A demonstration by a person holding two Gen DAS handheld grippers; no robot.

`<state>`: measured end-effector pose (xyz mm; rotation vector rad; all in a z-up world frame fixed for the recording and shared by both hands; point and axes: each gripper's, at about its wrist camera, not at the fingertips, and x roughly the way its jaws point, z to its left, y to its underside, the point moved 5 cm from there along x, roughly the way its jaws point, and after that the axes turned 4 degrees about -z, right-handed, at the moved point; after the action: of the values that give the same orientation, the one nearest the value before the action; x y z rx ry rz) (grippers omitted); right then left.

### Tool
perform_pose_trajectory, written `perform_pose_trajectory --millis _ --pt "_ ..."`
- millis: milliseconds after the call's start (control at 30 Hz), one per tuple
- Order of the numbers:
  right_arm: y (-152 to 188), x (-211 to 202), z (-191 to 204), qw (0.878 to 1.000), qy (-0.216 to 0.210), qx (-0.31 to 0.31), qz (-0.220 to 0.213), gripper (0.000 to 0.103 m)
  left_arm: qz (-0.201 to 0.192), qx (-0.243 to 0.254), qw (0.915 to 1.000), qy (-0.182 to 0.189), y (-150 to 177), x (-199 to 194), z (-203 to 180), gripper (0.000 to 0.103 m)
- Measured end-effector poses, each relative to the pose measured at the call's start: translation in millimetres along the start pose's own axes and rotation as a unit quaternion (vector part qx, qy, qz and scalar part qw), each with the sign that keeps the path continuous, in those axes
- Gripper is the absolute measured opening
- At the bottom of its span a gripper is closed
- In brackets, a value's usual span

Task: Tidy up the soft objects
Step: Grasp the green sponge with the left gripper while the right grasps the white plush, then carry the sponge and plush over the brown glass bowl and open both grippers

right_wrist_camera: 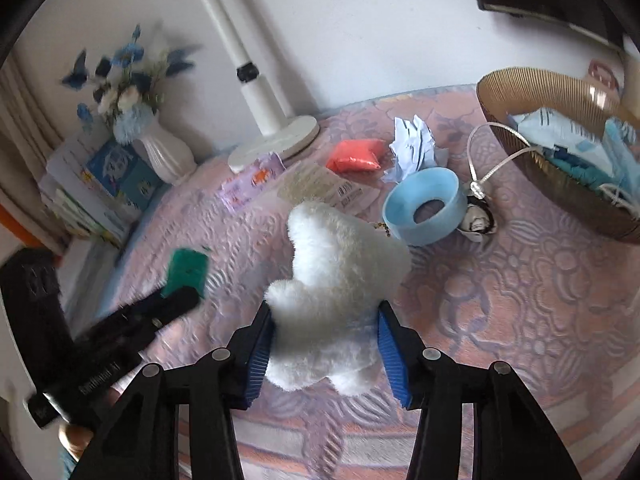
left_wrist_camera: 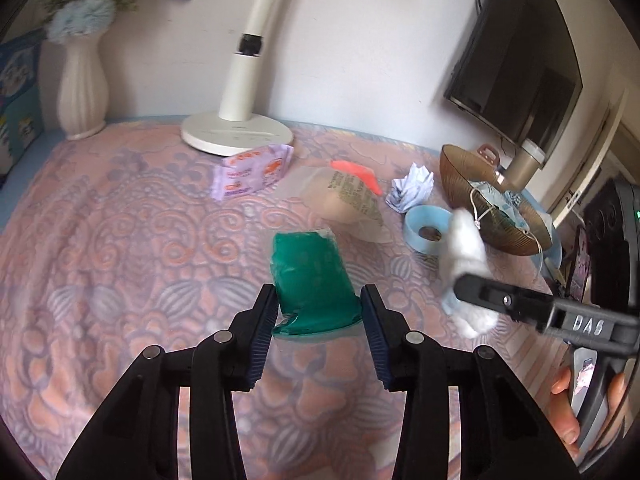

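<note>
Left gripper (left_wrist_camera: 320,312) clamps the near end of a green soft packet (left_wrist_camera: 310,276). To its right, right gripper (right_wrist_camera: 326,344) pinches a white plush toy (right_wrist_camera: 340,276), apparently lifted. The brown basket (right_wrist_camera: 520,80) lies far right, nearer the right hand.

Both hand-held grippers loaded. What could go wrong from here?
1. Left hand-held gripper pinches only the green pack's near end; it may slip out.
2. The white plush bulges past the right hand-held gripper and could snag the blue ring or cord before the bowl.
</note>
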<state>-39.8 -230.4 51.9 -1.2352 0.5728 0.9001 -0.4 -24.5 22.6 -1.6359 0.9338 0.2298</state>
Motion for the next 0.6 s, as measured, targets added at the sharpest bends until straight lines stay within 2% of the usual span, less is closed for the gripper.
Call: perform_pose_trajectory --millis 67,100,133,200,267,367,433,467,600 --pt "14 6 10 0.997 0.034 -0.059 0.030 0.050 -0.009 -0.004 0.9998 -0.017 5 -7 9 0.040" --pt "20 7 13 0.996 0.040 -0.077 0.037 0.053 -0.011 -0.010 0.9997 -0.019 6 -7 13 0.040" --pt "26 8 17 0.995 0.037 -0.087 0.040 0.060 -0.010 -0.020 0.9996 -0.017 9 -7 19 0.040" --pt "31 3 16 0.996 0.013 -0.075 0.036 0.065 -0.008 -0.033 0.9993 -0.015 13 -4 26 0.040" --pt "32 -2 11 0.998 -0.010 -0.057 0.035 0.065 -0.015 -0.035 0.9992 -0.007 12 -4 28 0.040" --pt "30 -9 9 0.998 0.007 -0.057 0.028 0.068 -0.025 -0.024 0.9994 -0.002 12 -7 24 0.040" --pt "29 -12 8 0.998 0.012 -0.053 0.021 0.084 -0.027 -0.015 0.9995 -0.003 13 -7 19 0.040" --pt "27 -10 12 0.999 0.011 -0.048 0.019 0.087 -0.028 -0.010 0.9996 -0.005 14 -7 18 0.040" --pt "24 3 16 1.000 -0.007 -0.013 0.024 0.088 -0.026 -0.004 0.9996 -0.007 15 -6 16 0.040"
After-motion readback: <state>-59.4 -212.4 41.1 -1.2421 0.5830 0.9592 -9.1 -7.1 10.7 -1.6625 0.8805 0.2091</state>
